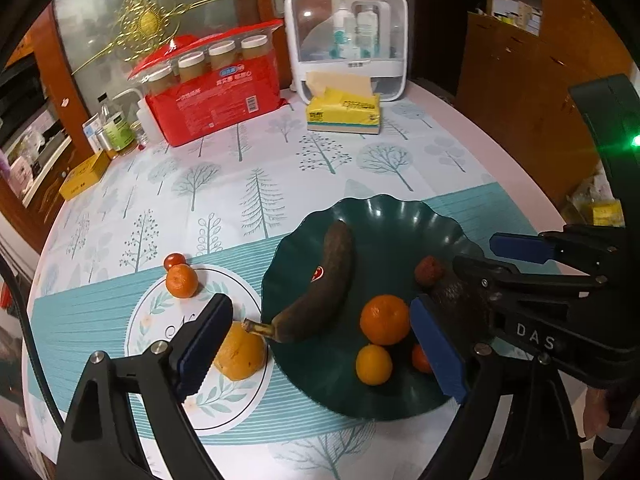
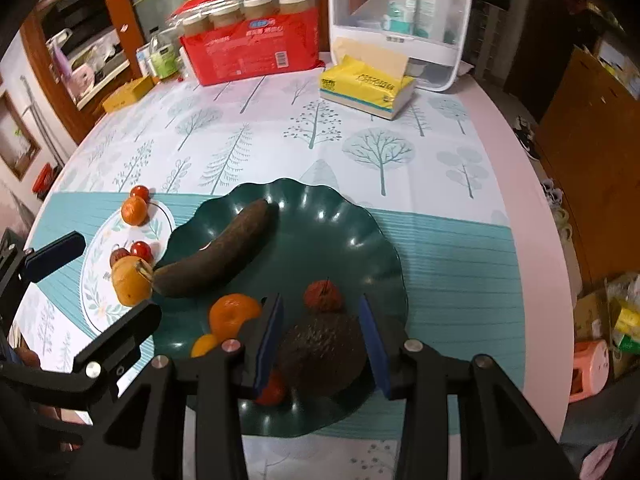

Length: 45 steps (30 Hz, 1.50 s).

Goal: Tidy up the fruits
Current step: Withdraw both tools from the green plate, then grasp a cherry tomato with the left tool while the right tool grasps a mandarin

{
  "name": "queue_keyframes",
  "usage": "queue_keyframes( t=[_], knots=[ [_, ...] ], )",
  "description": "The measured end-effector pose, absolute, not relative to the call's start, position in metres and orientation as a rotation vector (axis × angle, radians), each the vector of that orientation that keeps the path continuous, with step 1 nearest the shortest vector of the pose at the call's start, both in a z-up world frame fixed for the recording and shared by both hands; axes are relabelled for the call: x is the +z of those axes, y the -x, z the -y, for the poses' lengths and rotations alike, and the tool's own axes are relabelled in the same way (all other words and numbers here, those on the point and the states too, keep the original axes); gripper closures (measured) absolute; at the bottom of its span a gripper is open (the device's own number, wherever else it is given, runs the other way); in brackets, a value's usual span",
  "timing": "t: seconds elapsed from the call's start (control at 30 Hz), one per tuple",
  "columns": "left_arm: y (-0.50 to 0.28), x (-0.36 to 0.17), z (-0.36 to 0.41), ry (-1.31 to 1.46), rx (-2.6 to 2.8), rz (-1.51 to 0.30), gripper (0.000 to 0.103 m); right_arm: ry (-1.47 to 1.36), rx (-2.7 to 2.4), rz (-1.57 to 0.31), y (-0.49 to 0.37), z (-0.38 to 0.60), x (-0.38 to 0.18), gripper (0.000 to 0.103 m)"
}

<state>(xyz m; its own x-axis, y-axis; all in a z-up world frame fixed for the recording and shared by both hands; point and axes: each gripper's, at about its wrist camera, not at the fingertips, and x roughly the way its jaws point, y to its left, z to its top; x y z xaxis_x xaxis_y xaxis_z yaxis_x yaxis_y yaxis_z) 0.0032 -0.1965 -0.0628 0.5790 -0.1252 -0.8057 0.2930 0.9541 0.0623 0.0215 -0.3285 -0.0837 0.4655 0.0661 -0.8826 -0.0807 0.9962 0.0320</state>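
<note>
Between the right hand-held gripper (image 2: pixel 320 340) pads sits a dark avocado (image 2: pixel 322 354) inside the green bowl (image 2: pixel 360 240); jaws spread around it, pad contact unclear. Just ahead of it: 1 shrivelled red fruit (image 2: pixel 323 296). Left of that gripper: 2 tangerines (image 2: pixel 232 314) and a blackened banana (image 2: pixel 218 258), stem poking over the rim. Left hand-held gripper (image 1: pixel 320 344) spread wide, holding nothing, straddling the bowl edge; an orange fruit (image 1: pixel 240 352) sits on the surface (image 1: pixel 240 184) just beside its left pad. Ahead-left: 1 tangerine (image 1: pixel 182 280) touching 1 cherry tomato (image 1: pixel 174 260).
</note>
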Motion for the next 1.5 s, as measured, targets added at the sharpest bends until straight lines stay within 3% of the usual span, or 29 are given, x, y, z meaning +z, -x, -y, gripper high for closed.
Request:
queue_keyframes(
  t=[0.47, 0.87, 1.5],
  knots=[
    [0.002, -0.037, 0.108, -0.224, -0.211, -0.932, 0.012, -0.096, 0.039, -1.037, -0.006, 0.281, -0.064, 0.063],
    [-0.078, -0.016, -0.010, -0.206, -0.101, -0.897, 0.012, -0.084, 0.129, -0.956, -0.050, 0.192, -0.045, 0.063],
    [-0.187, -0.131, -0.047, -0.150, -0.309, -1.127, 0.012, 0.060, 0.286, -1.194, -0.126, 0.074, -0.163, 0.063]
  ],
)
